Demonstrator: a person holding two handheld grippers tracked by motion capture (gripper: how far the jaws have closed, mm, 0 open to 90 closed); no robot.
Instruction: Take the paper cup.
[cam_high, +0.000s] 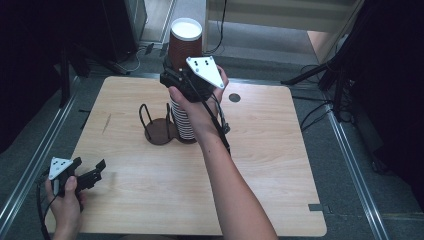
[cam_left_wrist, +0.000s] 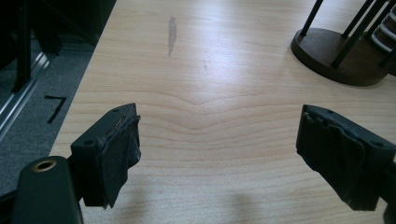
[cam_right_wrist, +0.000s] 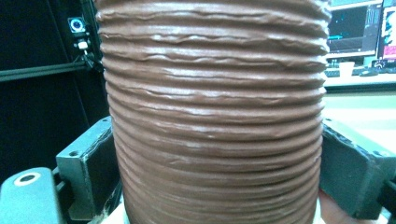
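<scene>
The left gripper (cam_high: 92, 172) is resting at the near left corner of the pale wooden table (cam_high: 260, 165), its jaws standing apart with nothing between them. Further right, the right gripper (cam_right_wrist: 217, 179) is clamping a ribbed brown paper cup (cam_high: 185, 42) (white inside) above the stack of matching cups (cam_high: 183, 122) beside the dark round wire cup holder (cam_high: 159, 131).

A black mark like the numeral 7 on the grey floor (cam_left_wrist: 55, 108) beside the tabletop (cam_left_wrist: 219, 93), monitor screens' text too small to read
</scene>
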